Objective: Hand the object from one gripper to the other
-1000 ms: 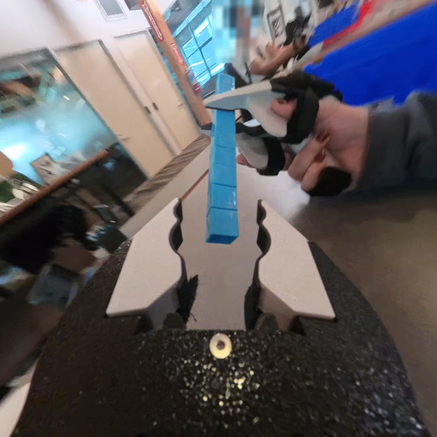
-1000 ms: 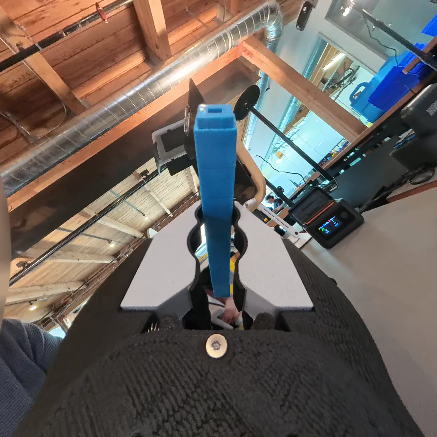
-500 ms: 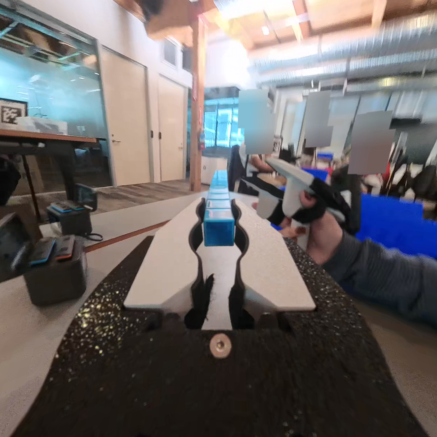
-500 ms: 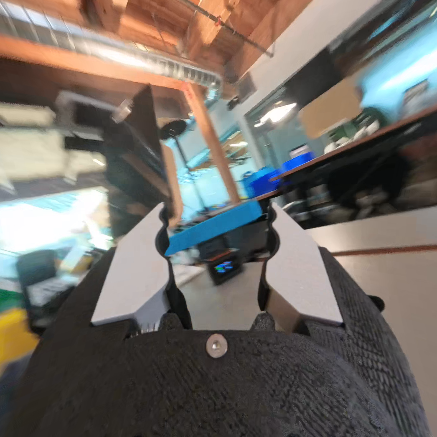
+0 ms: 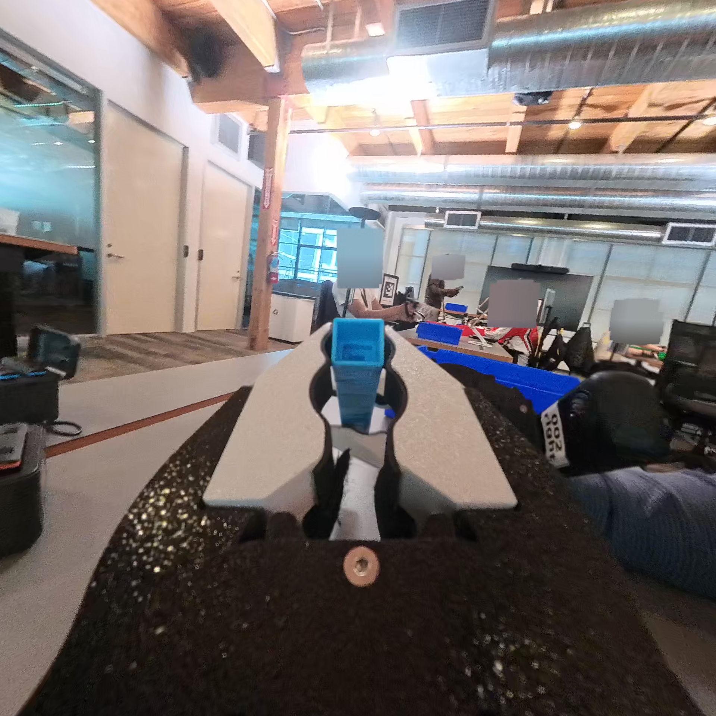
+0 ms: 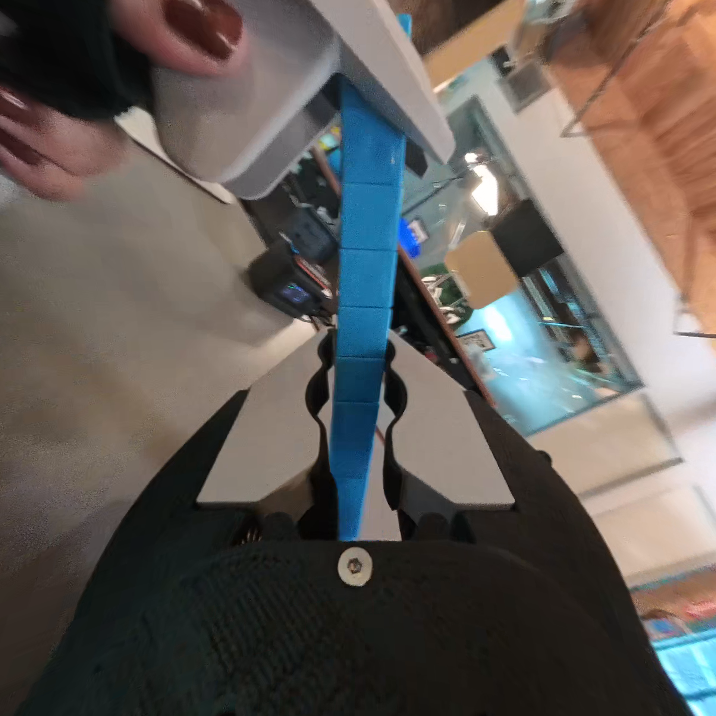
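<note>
A long blue bar of joined cubes (image 5: 358,372) stands between my left gripper's (image 5: 358,341) fingertips, seen end-on; the left gripper is shut on it near its upper end. In the right wrist view the bar (image 6: 364,271) runs from the base of my right gripper (image 6: 360,341) up to the left gripper's grey fingers (image 6: 387,77). The right gripper's fingertips press both sides of the bar, so it is shut on it too. The right gripper's black body (image 5: 604,418) shows to the right in the left wrist view.
A grey table (image 5: 116,445) lies below. A black box with devices (image 5: 23,484) stands at its left edge, and a small black device with a lit screen (image 6: 286,286) sits on it. Blue bins (image 5: 503,372) and seated people are farther back. A hand (image 6: 58,97) holds the left gripper. There is about 8 cm between the tips of the two grippers.
One second ago only the right gripper held the bar. Half a second ago only the left did, and the right was open. Now the right gripper has come back and shut on the bar.
</note>
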